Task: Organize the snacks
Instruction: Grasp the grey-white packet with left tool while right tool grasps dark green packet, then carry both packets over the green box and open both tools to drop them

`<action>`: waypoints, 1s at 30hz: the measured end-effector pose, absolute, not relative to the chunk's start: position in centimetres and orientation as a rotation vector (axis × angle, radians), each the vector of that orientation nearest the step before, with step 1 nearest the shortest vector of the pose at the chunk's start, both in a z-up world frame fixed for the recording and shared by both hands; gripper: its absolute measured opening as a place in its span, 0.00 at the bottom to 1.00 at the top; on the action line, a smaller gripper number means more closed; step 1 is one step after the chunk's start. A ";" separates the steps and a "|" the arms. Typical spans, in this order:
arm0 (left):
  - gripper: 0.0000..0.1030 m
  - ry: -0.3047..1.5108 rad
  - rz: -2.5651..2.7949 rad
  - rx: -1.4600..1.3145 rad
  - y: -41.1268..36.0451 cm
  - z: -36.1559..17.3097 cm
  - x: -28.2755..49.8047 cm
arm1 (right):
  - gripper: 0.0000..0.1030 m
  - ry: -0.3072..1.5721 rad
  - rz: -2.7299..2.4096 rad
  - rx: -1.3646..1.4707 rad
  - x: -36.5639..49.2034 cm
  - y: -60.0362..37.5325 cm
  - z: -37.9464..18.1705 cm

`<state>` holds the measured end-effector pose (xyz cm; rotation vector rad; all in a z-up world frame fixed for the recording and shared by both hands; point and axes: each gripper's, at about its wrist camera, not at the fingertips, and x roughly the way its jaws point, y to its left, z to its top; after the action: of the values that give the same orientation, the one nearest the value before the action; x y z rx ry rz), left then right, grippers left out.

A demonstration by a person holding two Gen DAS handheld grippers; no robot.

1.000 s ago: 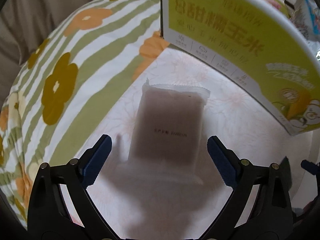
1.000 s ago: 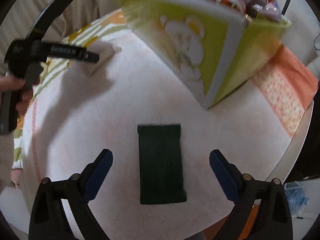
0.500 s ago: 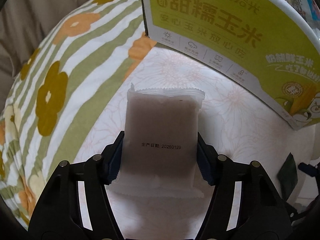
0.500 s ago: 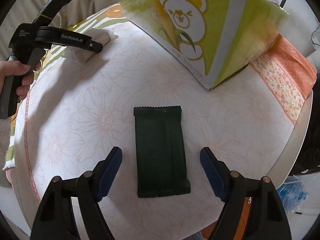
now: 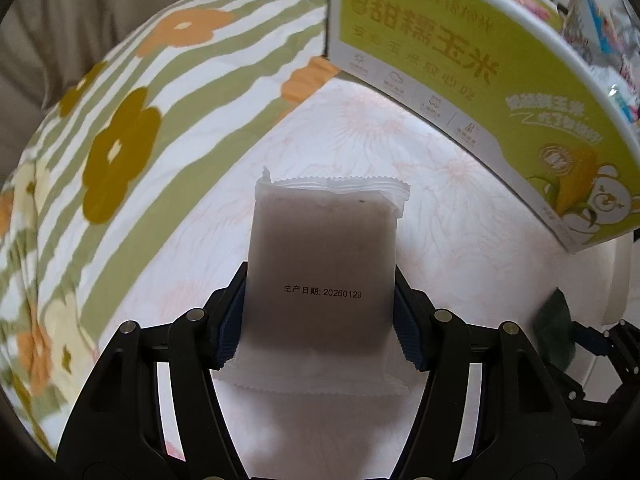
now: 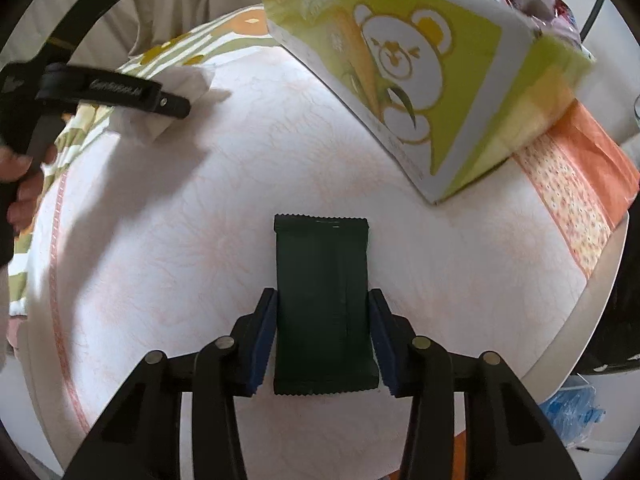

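Both snack packets are already gripped; the move ahead turns on the yellow-green corn carton, which looks like the collecting box.

Left hand-held gripper: blue pads pressed on the long edges of a frosted, translucent snack packet. The packet's long axis runs straight up the frame, in line with the fingers. The carton lies beyond the packet's far end and off to the upper right of the frame, near but not touching.

Right hand-held gripper: closed on a dark green snack packet, pads on its two long sides, long axis again running up the frame. The carton's near corner sits up and to the right, close to the packet's top right corner. In this view the carton's corner looks closer to the green packet than its face does to the frosted one in the left view, so I judge the right hand nearer.

Looks:
- Frosted packet: greyish-brown block inside, serrated seals at both ends, a printed date line across the middle.
- Green packet: matte, plain, crimped ends, a back seam down its length.
- Carton top is open, with other wrappers showing.

Both packets sit over the pale floral cloth of the round counter; I can't tell whether either is lifted clear.
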<state>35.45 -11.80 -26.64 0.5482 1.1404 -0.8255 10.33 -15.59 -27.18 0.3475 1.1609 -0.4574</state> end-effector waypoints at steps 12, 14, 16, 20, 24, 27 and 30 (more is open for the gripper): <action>0.58 1.082 -0.693 0.375 -6.7 -16.2 33.8 | 0.40 0.974 -0.276 0.259 12.2 -14.6 -16.7; 0.59 1.062 -0.681 0.359 -6.7 -14.4 33.6 | 0.40 0.925 -0.243 0.252 12.6 -15.2 -14.1; 0.59 1.034 -0.670 0.341 -7.0 -12.2 33.3 | 0.40 0.894 -0.219 0.270 13.2 -16.3 -12.1; 0.59 0.994 -0.659 0.303 -8.7 -9.2 32.8 | 0.40 0.845 -0.192 0.277 14.3 -20.0 -8.6; 0.58 0.966 -0.624 0.263 -11.6 -7.4 32.3 | 0.40 0.813 -0.175 0.238 15.4 -24.6 -6.6; 0.59 0.958 -0.583 0.211 -14.6 -6.5 32.1 | 0.40 0.808 -0.135 0.216 16.6 -28.5 -5.6; 0.59 0.961 -0.539 0.161 -17.9 -6.3 32.1 | 0.40 0.820 -0.081 0.188 18.2 -33.0 -5.1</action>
<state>32.09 -17.88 -6.26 0.1606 0.9606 -0.5394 18.19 -33.00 -5.09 0.1885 0.8202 -0.0814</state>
